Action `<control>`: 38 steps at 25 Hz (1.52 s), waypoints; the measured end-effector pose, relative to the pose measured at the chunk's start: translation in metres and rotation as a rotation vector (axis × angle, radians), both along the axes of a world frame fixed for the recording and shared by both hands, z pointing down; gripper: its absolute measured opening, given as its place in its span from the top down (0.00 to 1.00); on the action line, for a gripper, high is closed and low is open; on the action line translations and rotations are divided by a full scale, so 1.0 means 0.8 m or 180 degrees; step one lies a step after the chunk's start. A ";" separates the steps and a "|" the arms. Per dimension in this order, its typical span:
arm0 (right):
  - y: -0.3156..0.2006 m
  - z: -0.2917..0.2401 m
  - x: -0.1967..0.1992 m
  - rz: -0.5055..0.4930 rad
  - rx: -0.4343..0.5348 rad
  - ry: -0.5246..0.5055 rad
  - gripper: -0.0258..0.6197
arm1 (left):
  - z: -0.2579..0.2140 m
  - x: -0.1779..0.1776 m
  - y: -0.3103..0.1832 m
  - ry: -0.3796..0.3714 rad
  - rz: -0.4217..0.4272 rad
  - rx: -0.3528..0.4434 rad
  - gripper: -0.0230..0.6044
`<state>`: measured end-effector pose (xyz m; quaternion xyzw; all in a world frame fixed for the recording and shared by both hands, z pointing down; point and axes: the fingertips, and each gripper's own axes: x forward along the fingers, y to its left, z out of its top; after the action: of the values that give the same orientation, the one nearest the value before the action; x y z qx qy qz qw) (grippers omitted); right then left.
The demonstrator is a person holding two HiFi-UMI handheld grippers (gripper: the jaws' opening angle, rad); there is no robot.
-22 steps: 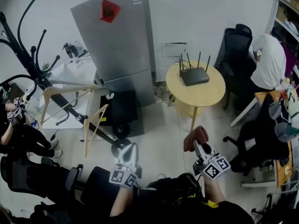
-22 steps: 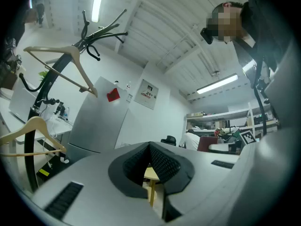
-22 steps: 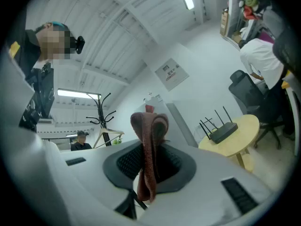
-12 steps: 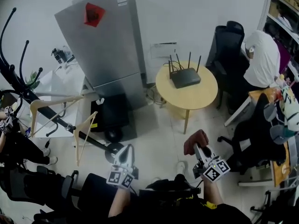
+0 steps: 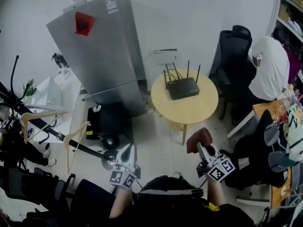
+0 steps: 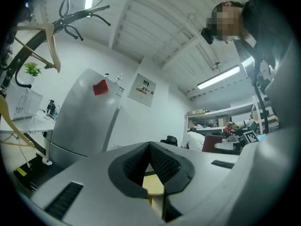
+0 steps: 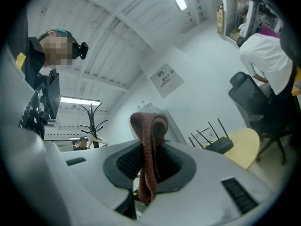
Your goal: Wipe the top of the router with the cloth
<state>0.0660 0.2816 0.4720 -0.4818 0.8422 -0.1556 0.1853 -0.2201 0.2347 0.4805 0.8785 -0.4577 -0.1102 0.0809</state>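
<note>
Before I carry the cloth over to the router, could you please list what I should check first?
1. Cloth clamped in the right gripper: ok, it is folded between the jaws.
2. Left gripper free: ok, its jaws are together with nothing between them.
3. Router top bare: ok, nothing lies on it and the antennas stand along its far edge.
4. Router within reach: not ok, it sits on the round table, with open floor between it and both grippers.
5. Cloth clean enough to wipe with: cannot tell.
</note>
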 end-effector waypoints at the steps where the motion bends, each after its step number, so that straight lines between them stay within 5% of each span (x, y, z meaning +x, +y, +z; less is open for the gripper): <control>1: -0.006 -0.004 0.008 -0.0051 0.0023 0.0017 0.87 | -0.001 0.013 -0.007 0.0002 0.0000 0.0014 0.97; 6: -0.029 -0.018 0.041 -0.0191 0.0125 0.0278 0.87 | -0.009 0.089 -0.040 -0.0072 0.0150 0.0087 0.97; 12: -0.055 0.006 0.077 -0.0103 -0.0035 0.0194 0.87 | -0.011 0.138 -0.069 -0.0146 0.0286 0.0020 0.97; 21: -0.127 0.021 0.093 0.0125 -0.0195 0.0256 0.87 | 0.015 0.141 -0.164 -0.0086 0.0422 -0.0110 0.97; 30: -0.273 -0.010 0.085 0.0357 -0.0075 0.0444 0.87 | -0.001 0.161 -0.329 0.0004 0.0704 0.0082 0.97; 38: -0.393 -0.011 0.057 0.0420 -0.0170 0.0551 0.87 | -0.016 0.119 -0.445 0.0062 0.0703 0.0099 0.97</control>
<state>0.1119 -0.0330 0.4631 -0.5526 0.8171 -0.1232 0.1088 -0.1246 -0.1210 0.4674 0.9236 -0.3556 -0.1163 0.0833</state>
